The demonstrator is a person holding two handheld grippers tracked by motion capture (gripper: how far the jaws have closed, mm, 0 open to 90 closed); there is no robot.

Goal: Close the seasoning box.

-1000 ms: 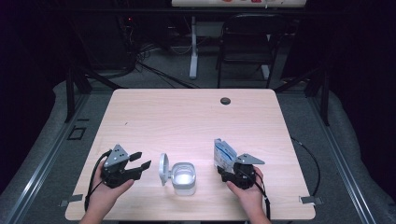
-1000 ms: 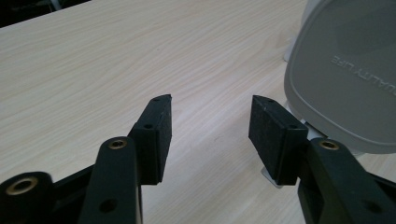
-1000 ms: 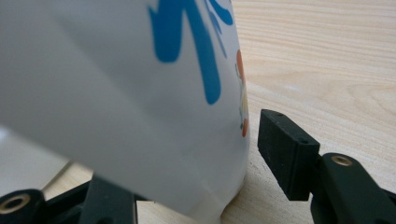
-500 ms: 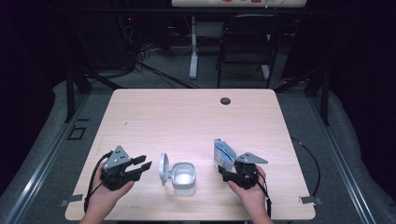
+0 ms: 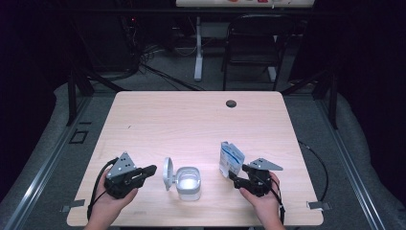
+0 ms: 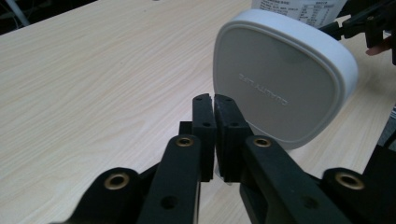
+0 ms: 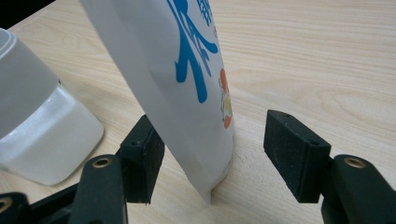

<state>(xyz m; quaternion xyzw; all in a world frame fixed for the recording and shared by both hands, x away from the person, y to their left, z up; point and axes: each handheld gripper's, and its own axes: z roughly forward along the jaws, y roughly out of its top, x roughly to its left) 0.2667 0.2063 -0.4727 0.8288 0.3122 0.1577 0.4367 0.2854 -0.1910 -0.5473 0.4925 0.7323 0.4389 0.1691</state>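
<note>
Upside-down "QUALITY" embossed on white lid (image 6: 280,79)

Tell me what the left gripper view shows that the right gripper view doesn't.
Left gripper view alone: the white hinged lid standing upright with embossed lettering, and the left gripper with its jaws shut on nothing. Right gripper view alone: the right gripper open around the white pouch with blue print, and the translucent container body. Both: the light wooden table.

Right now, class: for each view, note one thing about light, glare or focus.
High view: table lit, surroundings dark, glare inside the open container. Left gripper view: lid sharp, shut left tongs soft. Right gripper view: pouch bright, slightly blurred.
</note>
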